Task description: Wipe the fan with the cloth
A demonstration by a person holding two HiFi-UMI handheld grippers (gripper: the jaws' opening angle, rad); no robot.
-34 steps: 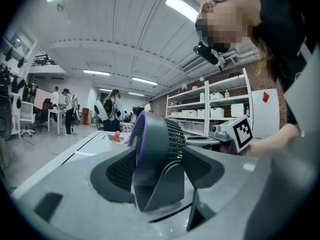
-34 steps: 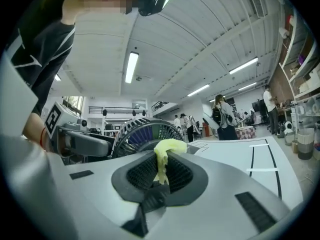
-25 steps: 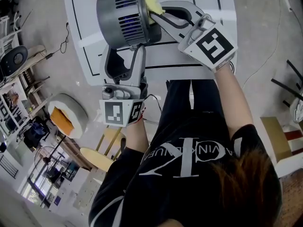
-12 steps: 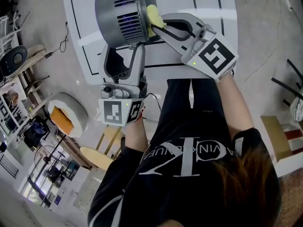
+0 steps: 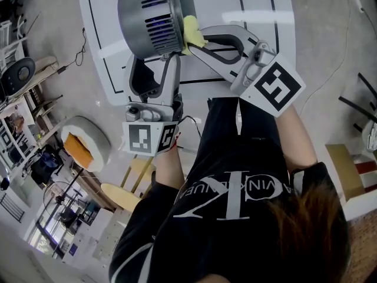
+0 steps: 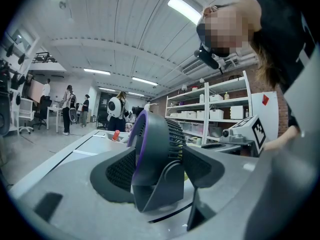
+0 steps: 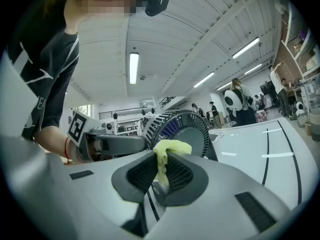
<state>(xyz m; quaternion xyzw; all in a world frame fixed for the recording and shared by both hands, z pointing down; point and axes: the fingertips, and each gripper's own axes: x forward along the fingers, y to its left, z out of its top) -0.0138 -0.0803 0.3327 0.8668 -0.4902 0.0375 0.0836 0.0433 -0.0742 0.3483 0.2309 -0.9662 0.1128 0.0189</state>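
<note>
Open workshop hall: grey floor, strip lights overhead, shelving (image 6: 220, 109) with white boxes along one wall, several people standing well back. White counter (image 5: 259, 5) marked with black lines stands in front of the person.

Fan (image 5: 154, 17), dark grey, is at the near left part of the counter. Its short axis runs crosswise, from the person's left to right. A round grilled face with a solid hub is turned toward the right gripper; a purple ring shows on the opposite side in the left gripper view. The head sits upright over its stand.

Left gripper (image 5: 154, 63) reaches in from the near side. Its jaws stand fairly wide, one on each side of the fan's stand, pads against it.

Right gripper (image 5: 191, 43) comes in from the right at a slant. Its jaws are nearly together, pinching the cloth (image 7: 170, 149), a small yellow wad that sticks out past the jaw tips and touches the fan's right flank.

Against the frame a second ago: the right gripper has drawn back toward the person, and the cloth has slid from higher on the fan's side to its lower near edge. The fan head has turned slightly. The left gripper has kept its place.
</note>
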